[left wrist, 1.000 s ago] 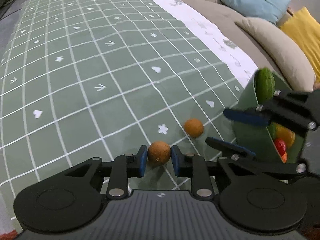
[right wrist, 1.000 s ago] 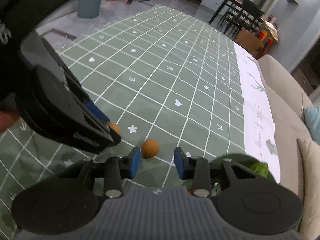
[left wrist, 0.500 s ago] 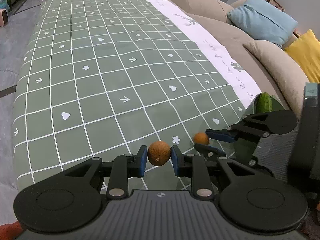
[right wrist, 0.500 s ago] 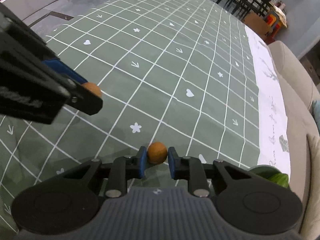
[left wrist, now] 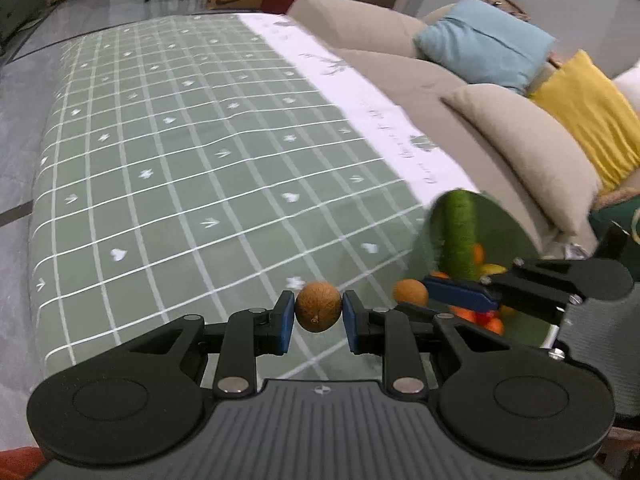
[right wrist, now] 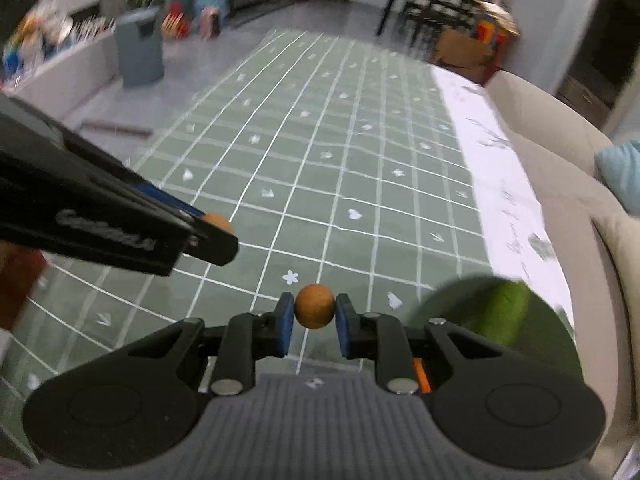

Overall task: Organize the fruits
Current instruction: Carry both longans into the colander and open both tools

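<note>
Beside the green bowl, whose near side was cut off behind the right gripper, a blurred cucumber stood roughly upright, long axis vertical, among orange and red fruits too smeared to name. That right gripper pinched a small round orange-brown fruit between its blue pads just left of the bowl, lifted off the green checked mat. Further left of the bowl, the left gripper clamped a brown round fruit with its stem dimple facing the camera, likewise above the mat.
</note>
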`<state>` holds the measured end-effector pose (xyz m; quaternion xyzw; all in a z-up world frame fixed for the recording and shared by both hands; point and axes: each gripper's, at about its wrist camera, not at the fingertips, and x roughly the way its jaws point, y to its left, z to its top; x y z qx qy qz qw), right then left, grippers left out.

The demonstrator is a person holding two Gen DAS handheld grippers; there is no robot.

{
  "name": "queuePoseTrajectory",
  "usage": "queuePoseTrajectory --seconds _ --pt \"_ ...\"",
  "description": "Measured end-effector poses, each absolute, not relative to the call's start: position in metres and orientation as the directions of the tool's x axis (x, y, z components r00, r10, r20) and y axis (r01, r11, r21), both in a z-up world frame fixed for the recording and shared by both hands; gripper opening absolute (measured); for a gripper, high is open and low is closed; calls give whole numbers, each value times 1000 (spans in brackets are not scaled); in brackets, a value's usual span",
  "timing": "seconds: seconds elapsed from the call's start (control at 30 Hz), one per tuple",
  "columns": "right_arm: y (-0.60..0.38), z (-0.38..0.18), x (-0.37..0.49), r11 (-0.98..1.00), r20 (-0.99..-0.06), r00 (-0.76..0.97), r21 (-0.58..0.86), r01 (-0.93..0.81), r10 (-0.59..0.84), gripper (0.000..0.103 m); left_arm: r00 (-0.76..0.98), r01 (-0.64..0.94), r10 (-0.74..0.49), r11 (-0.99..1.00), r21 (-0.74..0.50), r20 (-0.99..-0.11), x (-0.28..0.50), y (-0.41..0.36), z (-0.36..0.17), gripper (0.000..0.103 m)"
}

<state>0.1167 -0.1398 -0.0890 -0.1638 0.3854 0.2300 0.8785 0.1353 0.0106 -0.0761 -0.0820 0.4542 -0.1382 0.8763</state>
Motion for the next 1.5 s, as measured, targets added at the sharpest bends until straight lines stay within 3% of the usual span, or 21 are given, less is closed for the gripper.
queuePoseTrajectory --seconds 0.5,0.8,1.0,1.5 --pt "-289 -71 58 952 -758 629 -33 -304 174 18 449 437 -457 862 -258 -768 117 -109 -60 28" --pt "-306 -79 86 931 -812 542 5 -365 217 18 329 430 -482 842 -326 -812 133 -135 -89 28" --pt "-309 -96 114 912 -869 422 75 -403 258 18 288 455 -479 830 -322 -829 140 -146 -100 28" --pt "-303 -114 142 849 -927 279 70 -524 249 18 231 479 -467 818 -317 -854 153 -158 -117 28"
